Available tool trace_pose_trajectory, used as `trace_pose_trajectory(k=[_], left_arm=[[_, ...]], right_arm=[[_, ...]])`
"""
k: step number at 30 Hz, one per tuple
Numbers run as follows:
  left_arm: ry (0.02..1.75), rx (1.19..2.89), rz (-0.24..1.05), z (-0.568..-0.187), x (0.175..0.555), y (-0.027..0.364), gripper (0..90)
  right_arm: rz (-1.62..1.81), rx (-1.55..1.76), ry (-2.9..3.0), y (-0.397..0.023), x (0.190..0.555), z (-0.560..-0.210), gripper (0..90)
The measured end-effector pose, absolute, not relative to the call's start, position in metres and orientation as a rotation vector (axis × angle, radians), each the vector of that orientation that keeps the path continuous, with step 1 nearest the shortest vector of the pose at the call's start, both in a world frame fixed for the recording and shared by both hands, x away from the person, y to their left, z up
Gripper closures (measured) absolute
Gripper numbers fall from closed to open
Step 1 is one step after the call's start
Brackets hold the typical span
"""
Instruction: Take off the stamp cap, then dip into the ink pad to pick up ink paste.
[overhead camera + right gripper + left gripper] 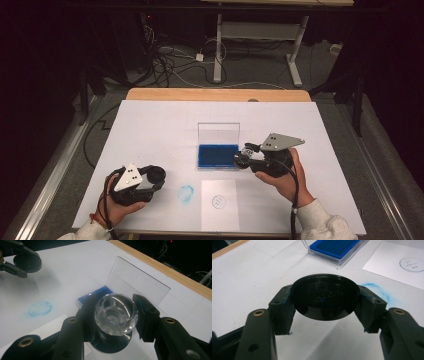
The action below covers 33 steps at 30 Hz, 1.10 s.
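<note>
Stamp [116, 315] with clear faceted knob clamped upright in right gripper [248, 156], dark round base pointing down, poised at near right corner of open blue ink pad [218, 155]; probably about to be inked, so next move looks like a short shift leftward over the blue surface, then straight down. Black round cap [325, 296] pinched between pads of left gripper [152, 180], hollow side up, parked well left near blue smudge [186, 194]. White sheet with printed circle [219, 201] near front edge.
</note>
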State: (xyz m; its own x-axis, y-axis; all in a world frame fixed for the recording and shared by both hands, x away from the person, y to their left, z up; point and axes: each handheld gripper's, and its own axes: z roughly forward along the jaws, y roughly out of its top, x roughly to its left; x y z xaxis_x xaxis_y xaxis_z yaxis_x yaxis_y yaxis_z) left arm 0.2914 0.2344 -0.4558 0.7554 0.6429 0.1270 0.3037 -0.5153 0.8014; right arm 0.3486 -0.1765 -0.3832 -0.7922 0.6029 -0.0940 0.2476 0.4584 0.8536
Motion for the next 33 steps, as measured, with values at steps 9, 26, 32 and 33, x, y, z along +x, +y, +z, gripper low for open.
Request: trace_pose_trajectory(k=[9, 26, 32, 33], left_arm=[[0.717, 2.128, 0.524, -0.457, 0.29, 0.236, 37.0], [0.706, 2.141, 0.527, -0.455, 0.29, 0.23, 37.0], [0.71, 2.147, 0.52, -0.456, 0.291, 0.23, 37.0], [0.71, 2.145, 0.52, -0.456, 0.291, 0.229, 37.0]], right_arm=[[1.263, 0.707, 2.325, -0.173, 0.356, -0.376, 57.5], [1.207, 0.679, 2.358, -0.146, 0.374, -0.357, 57.5], [1.163, 0.645, 2.399, -0.129, 0.379, -0.361, 57.5], [1.161, 0.641, 2.402, -0.127, 0.38, -0.362, 57.5]])
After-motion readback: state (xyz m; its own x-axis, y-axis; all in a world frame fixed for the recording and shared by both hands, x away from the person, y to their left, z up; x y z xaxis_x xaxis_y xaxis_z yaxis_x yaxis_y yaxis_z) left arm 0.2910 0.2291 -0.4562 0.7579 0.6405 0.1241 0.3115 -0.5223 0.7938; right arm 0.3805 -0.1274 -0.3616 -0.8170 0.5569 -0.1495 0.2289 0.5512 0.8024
